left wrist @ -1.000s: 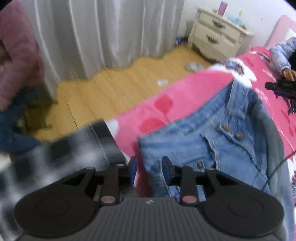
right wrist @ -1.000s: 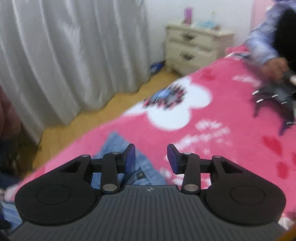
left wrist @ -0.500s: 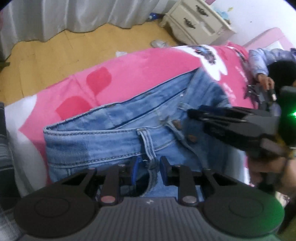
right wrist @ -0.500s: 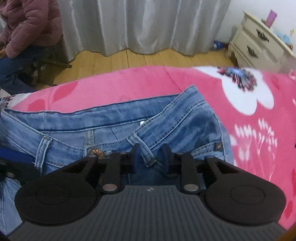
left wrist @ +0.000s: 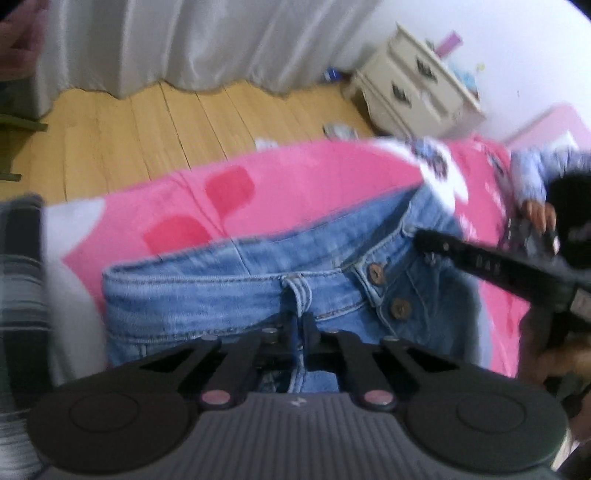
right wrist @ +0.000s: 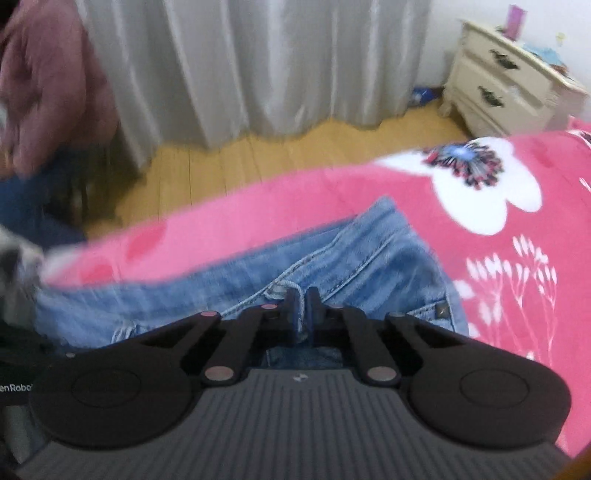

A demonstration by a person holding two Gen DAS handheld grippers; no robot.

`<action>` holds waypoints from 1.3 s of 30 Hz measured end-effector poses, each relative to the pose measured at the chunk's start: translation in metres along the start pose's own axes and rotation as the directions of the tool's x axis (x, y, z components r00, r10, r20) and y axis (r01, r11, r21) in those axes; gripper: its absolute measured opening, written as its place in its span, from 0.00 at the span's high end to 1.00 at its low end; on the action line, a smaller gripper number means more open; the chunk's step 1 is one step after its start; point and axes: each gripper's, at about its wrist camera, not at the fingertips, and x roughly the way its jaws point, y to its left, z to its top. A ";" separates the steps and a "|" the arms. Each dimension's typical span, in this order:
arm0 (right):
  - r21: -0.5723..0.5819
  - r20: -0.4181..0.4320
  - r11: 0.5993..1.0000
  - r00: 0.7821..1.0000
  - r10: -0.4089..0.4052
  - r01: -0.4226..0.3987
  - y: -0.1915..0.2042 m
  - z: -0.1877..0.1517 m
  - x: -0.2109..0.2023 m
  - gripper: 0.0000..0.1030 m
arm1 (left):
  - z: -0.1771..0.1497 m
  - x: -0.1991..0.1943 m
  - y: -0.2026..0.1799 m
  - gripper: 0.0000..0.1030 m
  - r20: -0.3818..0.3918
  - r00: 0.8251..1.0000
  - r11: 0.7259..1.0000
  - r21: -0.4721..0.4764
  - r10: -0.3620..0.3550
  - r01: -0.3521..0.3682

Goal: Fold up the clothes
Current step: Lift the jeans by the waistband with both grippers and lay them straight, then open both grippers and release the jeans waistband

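While both grippers [left wrist: 302, 325] [right wrist: 302, 306] pinch the jeans [left wrist: 221, 295] waistband, floor [left wrist: 147, 129] lies beyond.

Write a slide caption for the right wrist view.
Right gripper shut on the waistband of light blue denim jeans lying on a pink floral blanket.

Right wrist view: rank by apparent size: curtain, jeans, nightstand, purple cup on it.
1. curtain
2. jeans, close to the camera, so flattered
3. nightstand, farther back
4. purple cup
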 end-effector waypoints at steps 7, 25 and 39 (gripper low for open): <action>0.140 0.115 0.989 0.993 0.034 -0.050 0.000 0.021 0.007 0.98 | 0.022 -0.006 0.010 0.97 0.087 0.995 0.999 0.010 0.052 -0.053; 0.470 0.260 0.882 0.949 -0.178 0.037 -0.042 -0.083 -0.132 0.90 | 0.042 -0.009 0.028 0.63 0.049 0.996 0.995 0.056 0.080 -0.082; 0.516 -0.307 0.754 0.910 -0.280 0.406 -0.065 -0.413 -0.305 0.54 | -0.036 -0.038 -0.066 0.63 -0.174 0.972 0.903 0.372 -0.159 0.215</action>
